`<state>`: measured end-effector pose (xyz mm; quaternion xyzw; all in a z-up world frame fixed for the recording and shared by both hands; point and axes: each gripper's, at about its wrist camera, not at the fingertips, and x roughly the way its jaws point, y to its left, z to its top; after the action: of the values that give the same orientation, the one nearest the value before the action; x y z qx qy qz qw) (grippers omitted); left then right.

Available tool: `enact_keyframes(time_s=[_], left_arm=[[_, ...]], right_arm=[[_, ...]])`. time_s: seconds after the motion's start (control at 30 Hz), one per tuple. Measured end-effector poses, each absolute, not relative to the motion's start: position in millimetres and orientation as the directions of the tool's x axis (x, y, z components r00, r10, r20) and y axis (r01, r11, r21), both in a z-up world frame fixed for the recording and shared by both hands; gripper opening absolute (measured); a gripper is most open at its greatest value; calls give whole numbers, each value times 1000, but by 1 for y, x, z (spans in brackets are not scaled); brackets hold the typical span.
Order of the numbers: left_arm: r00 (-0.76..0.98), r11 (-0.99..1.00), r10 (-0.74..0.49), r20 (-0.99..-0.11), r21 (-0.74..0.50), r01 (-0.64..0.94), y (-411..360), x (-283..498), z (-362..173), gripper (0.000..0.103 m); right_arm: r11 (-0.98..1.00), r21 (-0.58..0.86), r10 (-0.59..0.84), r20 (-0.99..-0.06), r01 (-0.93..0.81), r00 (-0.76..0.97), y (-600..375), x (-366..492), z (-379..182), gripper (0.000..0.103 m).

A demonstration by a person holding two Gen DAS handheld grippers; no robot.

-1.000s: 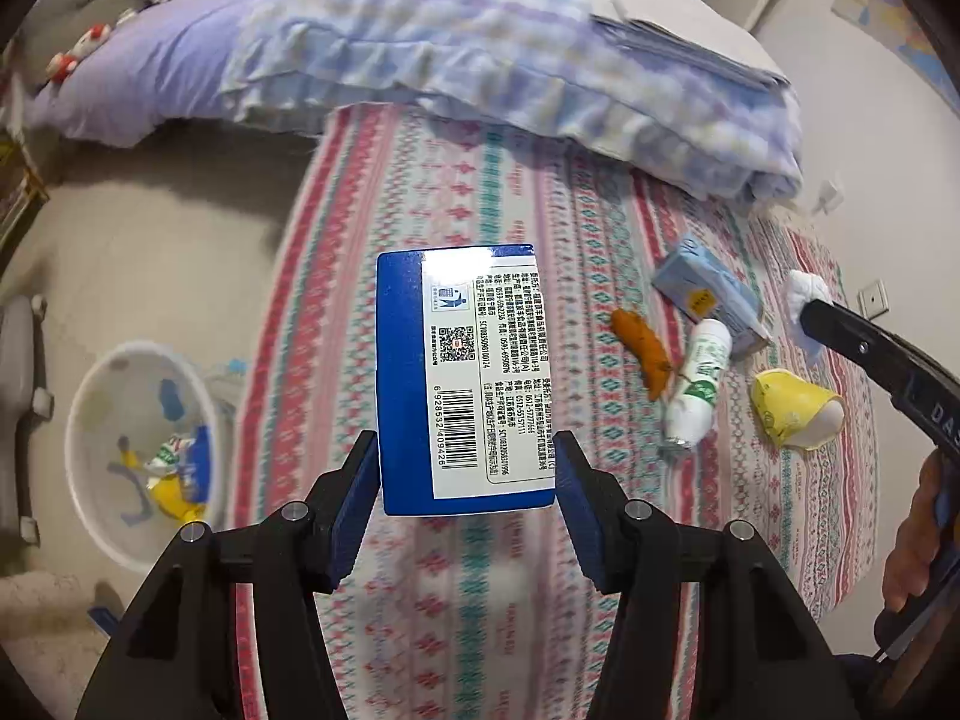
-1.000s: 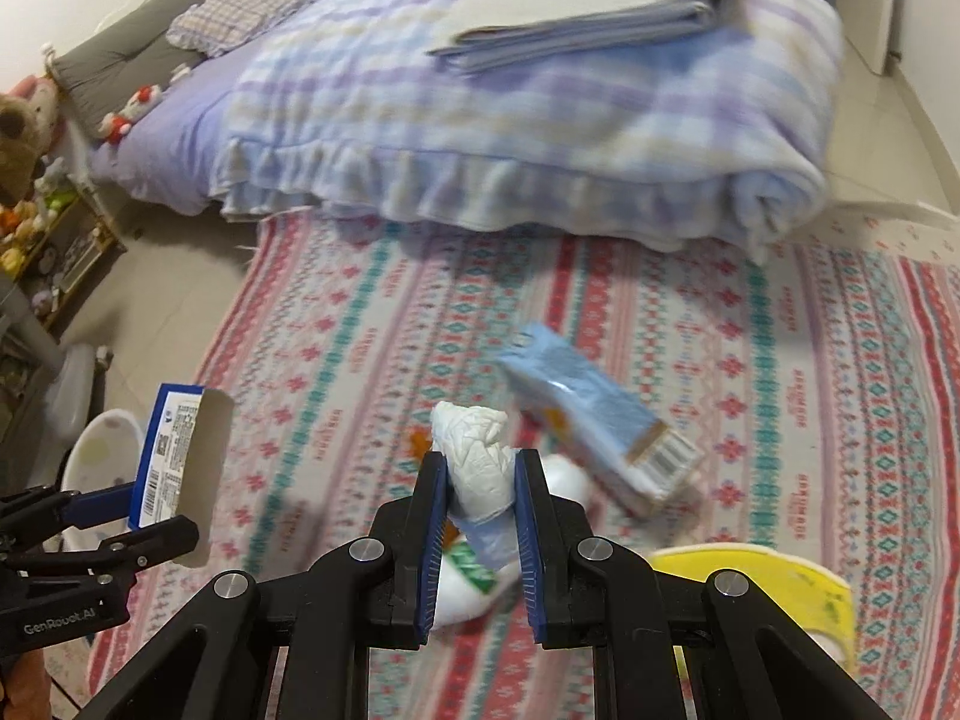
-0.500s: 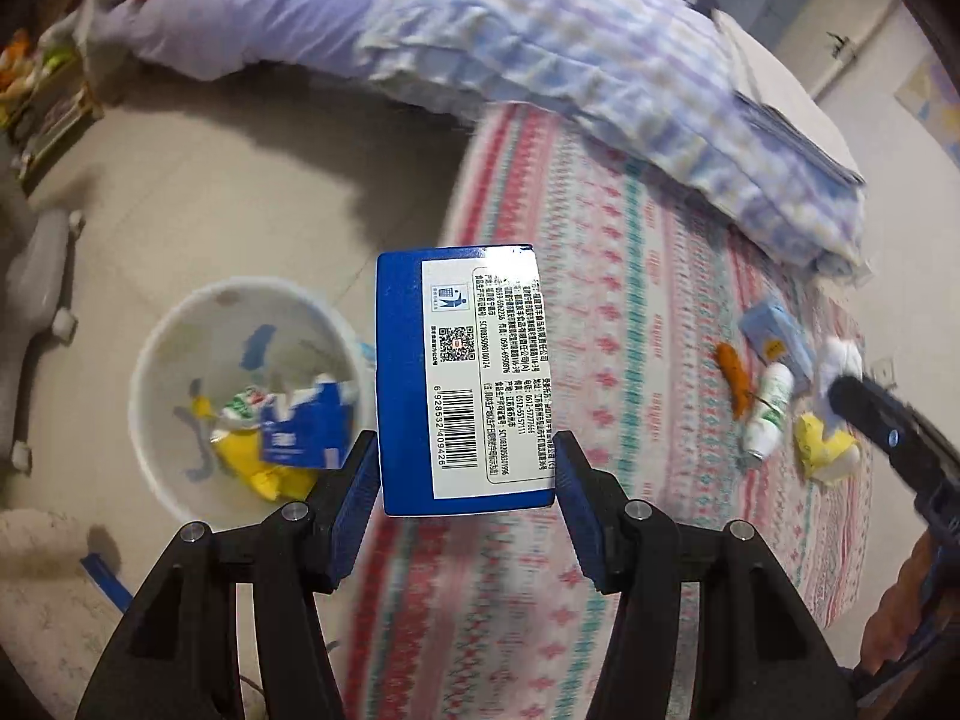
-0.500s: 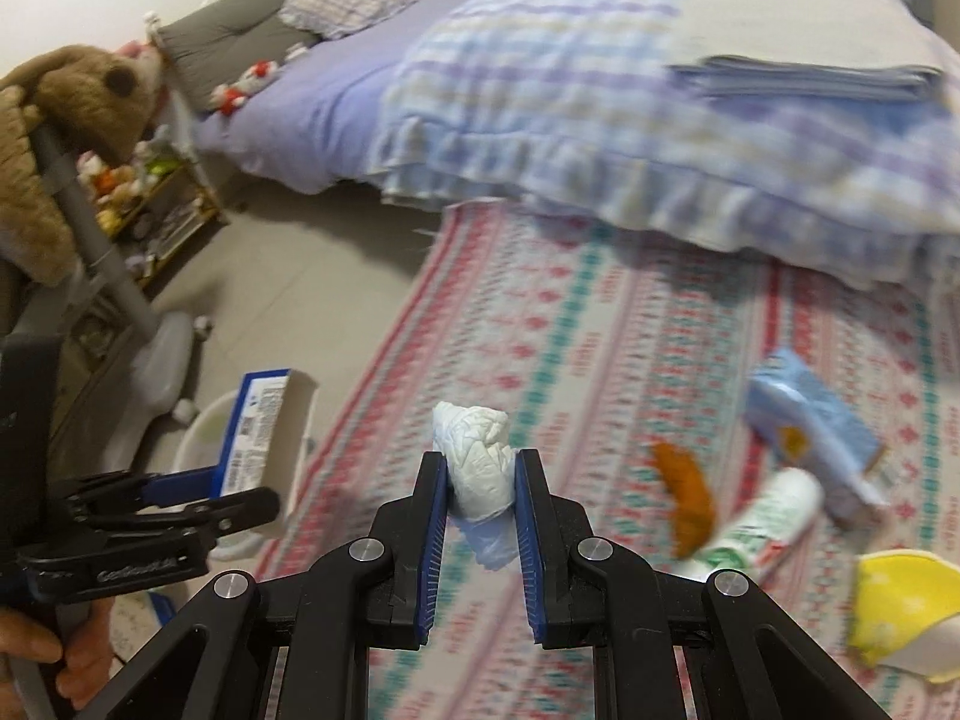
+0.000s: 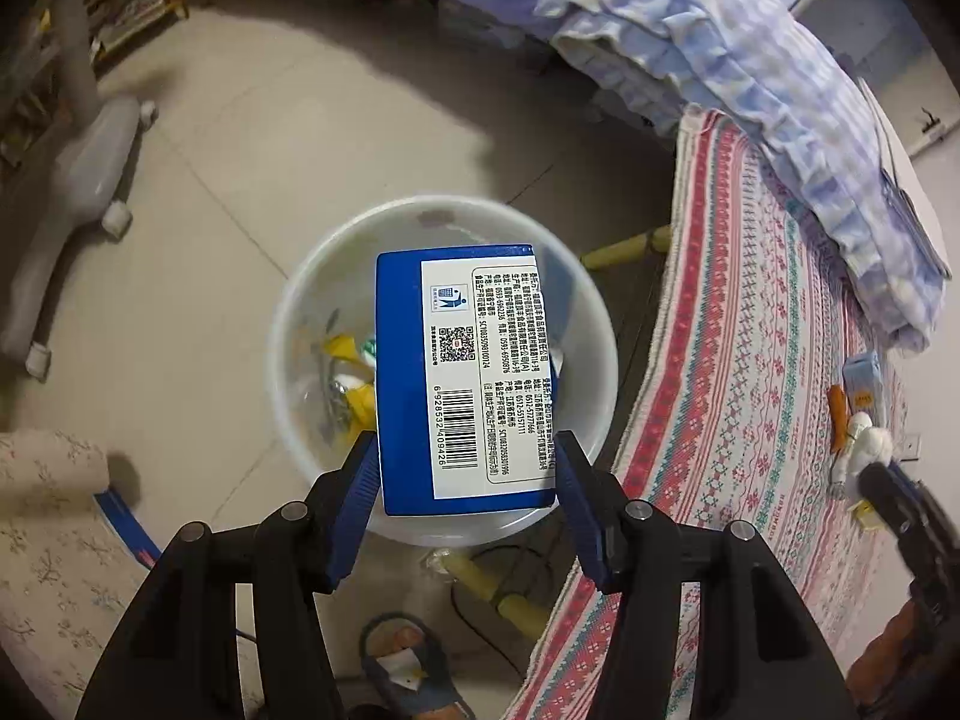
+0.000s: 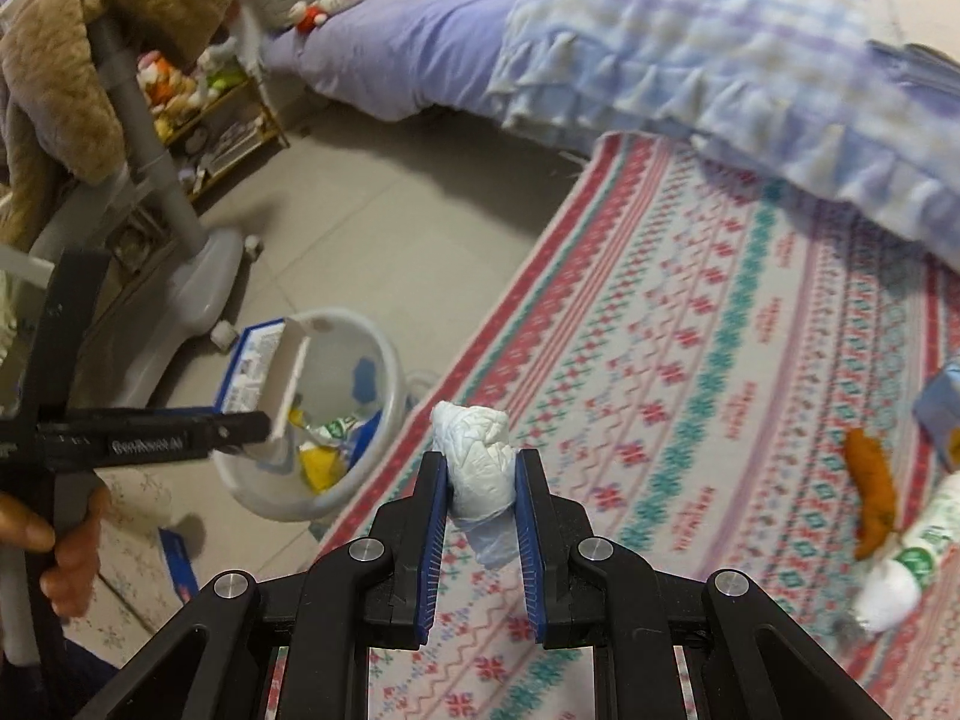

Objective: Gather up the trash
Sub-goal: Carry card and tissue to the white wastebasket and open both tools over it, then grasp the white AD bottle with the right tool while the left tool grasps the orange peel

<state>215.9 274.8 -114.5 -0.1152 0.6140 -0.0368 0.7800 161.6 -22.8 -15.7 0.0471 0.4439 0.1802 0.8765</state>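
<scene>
My left gripper (image 5: 467, 450) is shut on a blue box with a white barcode label (image 5: 462, 372) and holds it right above the white trash bin (image 5: 300, 300), which holds yellow, green and blue wrappers. In the right wrist view the box (image 6: 264, 360) hangs over the bin (image 6: 384, 372). My right gripper (image 6: 480, 468) is shut on a crumpled white tissue wad (image 6: 477, 456), above the rug's left edge, right of the bin. An orange scrap (image 6: 870, 492), a white bottle (image 6: 906, 564) and a light blue carton (image 6: 942, 408) lie on the rug.
A patterned red and teal rug (image 6: 690, 360) covers the floor beside a bed with a checked blanket (image 6: 750, 60). A grey wheeled stand base (image 5: 78, 180) with a brown plush toy (image 6: 72, 60) stands left of the bin. A slipper (image 5: 408, 666) lies near me.
My left gripper carried the blue box left from over the rug to above the bin. My right gripper, holding the tissue, swung left toward the bin too.
</scene>
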Motion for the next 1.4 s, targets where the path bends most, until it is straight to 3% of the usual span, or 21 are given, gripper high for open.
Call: enact_keyframes(time_s=[0.27, 0.43, 0.7, 0.77, 0.83, 0.87, 0.9, 1.13, 1.4], left_arm=[[204, 963, -179, -962, -214, -165, 291, 221, -128, 64], [202, 912, -246, -948, -297, -284, 318, 218, -124, 64], [234, 833, -248, -940, -330, -444, 354, 212, -118, 64], [235, 832, -254, -938, -336, -442, 353, 211, -114, 64], [244, 836, -258, -935, -342, -429, 350, 211, -110, 64], [246, 840, -255, -935, -340, -422, 348, 212, -108, 64], [245, 845, -252, -936, -336, -416, 346, 212, -107, 64], [238, 871, -252, -938, -327, -368, 320, 204, -91, 64], [272, 905, -209, -939, -291, -311, 286, 171, -58, 64]], right_arm=[[912, 269, 397, -772, -311, 497, 24, 175, -31, 19], [903, 279, 415, -765, -328, 492, 45, 186, -30, 20], [885, 314, 446, -782, -345, 434, 87, 210, -51, 21], [875, 335, 468, -770, -348, 433, 100, 217, -52, 24], [867, 372, 491, -752, -330, 441, 111, 229, -54, 43], [871, 376, 487, -748, -318, 451, 114, 233, -55, 59], [876, 372, 479, -748, -306, 461, 115, 235, -56, 61], [889, 374, 456, -769, -264, 449, 93, 234, -63, 61], [922, 327, 388, -761, -208, 520, 16, 200, -34, 61]])
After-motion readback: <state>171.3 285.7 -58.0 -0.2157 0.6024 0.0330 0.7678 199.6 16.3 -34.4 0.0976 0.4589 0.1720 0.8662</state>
